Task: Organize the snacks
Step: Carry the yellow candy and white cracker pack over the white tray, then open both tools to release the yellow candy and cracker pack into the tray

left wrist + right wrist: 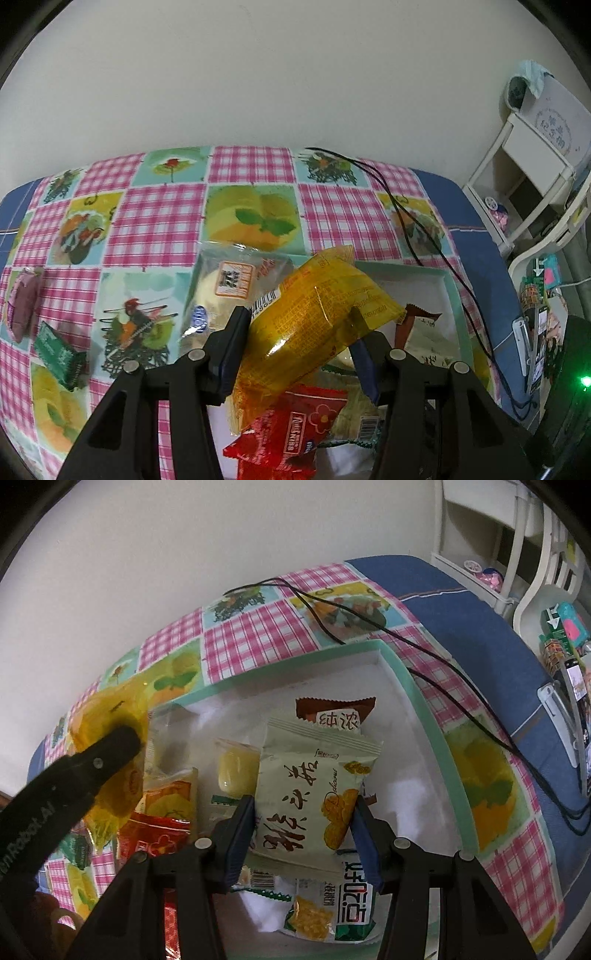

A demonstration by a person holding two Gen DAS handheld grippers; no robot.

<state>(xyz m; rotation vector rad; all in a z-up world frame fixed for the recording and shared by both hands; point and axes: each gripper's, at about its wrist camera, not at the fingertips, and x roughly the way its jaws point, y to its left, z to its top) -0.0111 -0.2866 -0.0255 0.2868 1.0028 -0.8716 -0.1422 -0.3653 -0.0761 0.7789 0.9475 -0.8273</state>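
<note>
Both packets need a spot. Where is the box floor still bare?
Bare white floor shows in the teal-rimmed white box at its far right corner, beyond the brown sachet, and along the right wall. The near left side is crowded with packets.

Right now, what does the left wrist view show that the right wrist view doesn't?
Only the left wrist view: the purple pouch and green packet lying on the tablecloth outside the box, and the left gripper closed on the yellow packet.

Only the right wrist view: the right gripper closed on the pale green biscuit packet.

Both: the white box, the yellow packet, the red packet, the black cable.
</note>
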